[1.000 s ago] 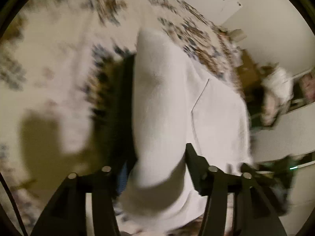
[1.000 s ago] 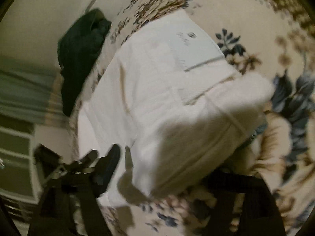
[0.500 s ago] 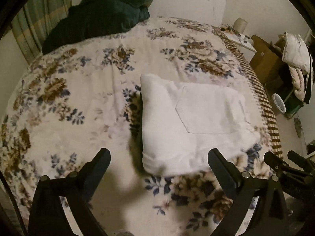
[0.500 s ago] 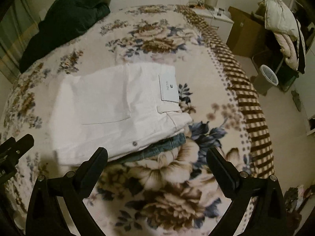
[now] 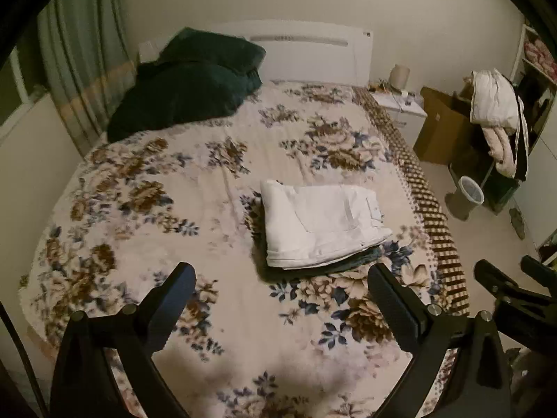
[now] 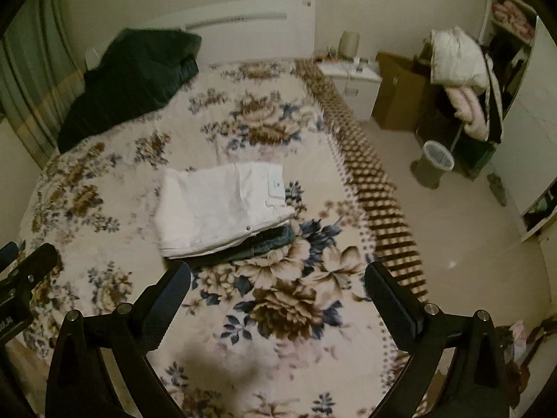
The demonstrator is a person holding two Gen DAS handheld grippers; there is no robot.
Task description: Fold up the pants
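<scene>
Two grippers hung above the bed (image 5: 146,174), left gripper (image 5: 280,308) and right gripper (image 6: 278,299), each with fingers spread wide and holding nothing; the left's had just been opening, with nothing between them. White pants (image 5: 320,223) lay folded at centre frame on a darker folded garment (image 6: 268,240), apparently stacked to keep finished pieces together. Dark pillows (image 5: 181,83) sat upper left, well apart. A bin (image 6: 437,160) and a cardboard box (image 5: 442,125) stood on the floor at right, blocking nothing.
</scene>
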